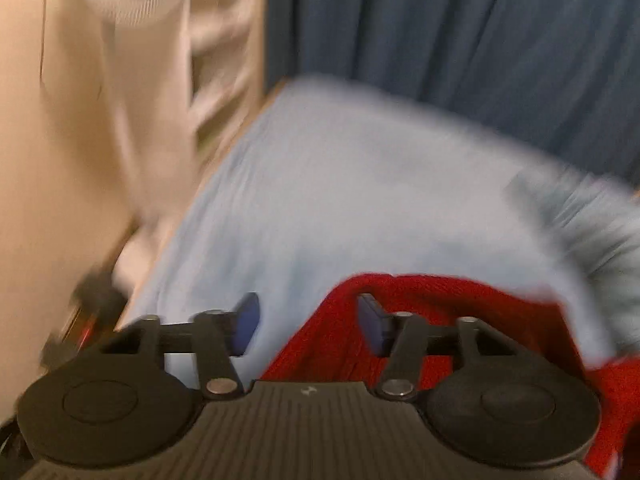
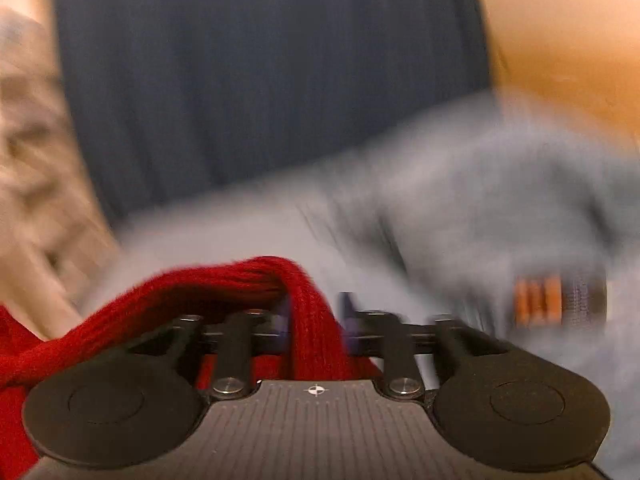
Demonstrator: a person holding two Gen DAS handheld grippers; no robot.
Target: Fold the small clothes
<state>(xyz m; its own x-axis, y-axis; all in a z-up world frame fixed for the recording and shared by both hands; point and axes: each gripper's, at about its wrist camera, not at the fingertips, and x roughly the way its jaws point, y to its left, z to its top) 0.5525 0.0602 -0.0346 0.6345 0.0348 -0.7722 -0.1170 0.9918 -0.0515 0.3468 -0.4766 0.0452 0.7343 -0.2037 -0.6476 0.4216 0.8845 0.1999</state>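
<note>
A red knitted garment (image 1: 400, 332) lies on a light blue cloth surface (image 1: 340, 184). In the left wrist view my left gripper (image 1: 308, 322) is open with its blue pads apart, the right pad over the red knit's edge and nothing held. In the right wrist view my right gripper (image 2: 314, 316) is shut on a bunched fold of the red knit (image 2: 308, 312), which rises between the pads and trails off to the left. Both views are motion-blurred.
A dark blue curtain (image 1: 460, 32) hangs behind the surface. A beige and white garment (image 1: 120, 80) hangs or lies at the left. A grey cloth with an orange striped label (image 2: 540, 300) lies at the right in the right wrist view.
</note>
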